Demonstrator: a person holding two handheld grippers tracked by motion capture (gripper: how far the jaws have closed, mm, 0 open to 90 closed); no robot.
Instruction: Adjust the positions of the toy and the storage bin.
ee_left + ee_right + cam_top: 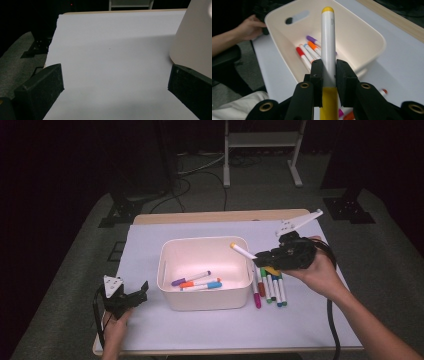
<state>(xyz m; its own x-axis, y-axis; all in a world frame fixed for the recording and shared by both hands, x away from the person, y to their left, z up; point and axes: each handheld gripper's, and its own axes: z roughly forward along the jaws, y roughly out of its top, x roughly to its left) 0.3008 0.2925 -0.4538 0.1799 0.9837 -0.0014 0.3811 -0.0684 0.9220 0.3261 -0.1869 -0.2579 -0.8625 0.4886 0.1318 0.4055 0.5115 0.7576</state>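
1. The work in hand looks like gathering markers into the white bin (205, 270); judging by how things lie, it is under way and not near done.
2. In the bin lie a purple marker (191, 278), an orange marker (199, 282) and a blue marker (205, 286) in the high view; the right gripper view adds a red marker (302, 57) beside them; so four or so seem to be in.
3. The yellow marker (243, 251) is in the air, its yellow-tipped end over the bin's right rim, its body pinched crosswise by the right gripper (261, 257); that gripper's jaws are clenched on it, pads pressing both sides of the white barrel in the right gripper view.
4. Left to do: release this marker over the bin, then fetch the row of markers (269, 287) on the white sheet (150, 245) just right of the bin; magenta, red, green and blue caps show there.
5. The left gripper (132, 299) rests on the sheet left of the bin; its jaws stand wide apart with nothing between them.
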